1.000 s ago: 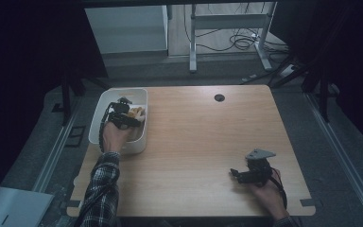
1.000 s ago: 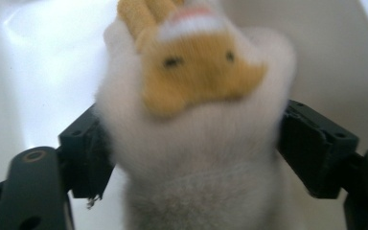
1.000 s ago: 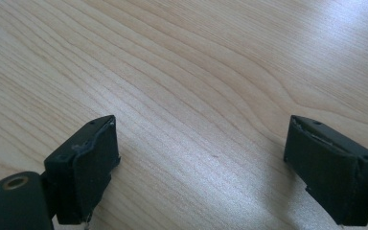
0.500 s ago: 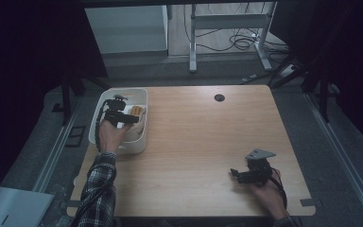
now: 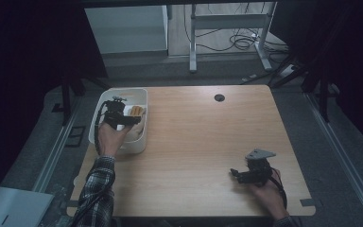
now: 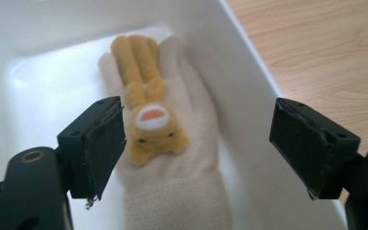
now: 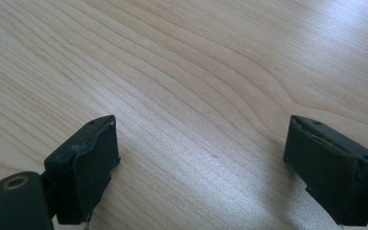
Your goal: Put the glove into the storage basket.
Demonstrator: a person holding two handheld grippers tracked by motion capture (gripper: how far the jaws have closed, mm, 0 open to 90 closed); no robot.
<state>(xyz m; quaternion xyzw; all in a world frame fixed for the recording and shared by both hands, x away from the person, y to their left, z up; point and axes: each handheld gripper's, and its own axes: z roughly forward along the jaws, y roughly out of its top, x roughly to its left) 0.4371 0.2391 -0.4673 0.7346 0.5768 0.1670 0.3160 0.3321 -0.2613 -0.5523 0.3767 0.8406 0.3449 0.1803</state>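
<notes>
1. Lying inside the white bin (image 6: 249, 72), a cream glove (image 6: 182, 158) bearing a yellow plush animal (image 6: 148, 124) rests against its right wall.
2. Left gripper (image 6: 199, 143) hovers above it; its jaws have just been opening, nothing clamped.
3. Right gripper (image 7: 201, 163) jaws stand apart over the wooden table (image 7: 196, 72).

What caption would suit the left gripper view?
Open left gripper poised over a cream glove with a yellow plush animal, lying in a white bin.

Open tabletop (image 5: 198, 142) right of the white bin (image 5: 140, 142); its tall wall (image 6: 249, 96) beside the glove (image 6: 182, 158).
</notes>
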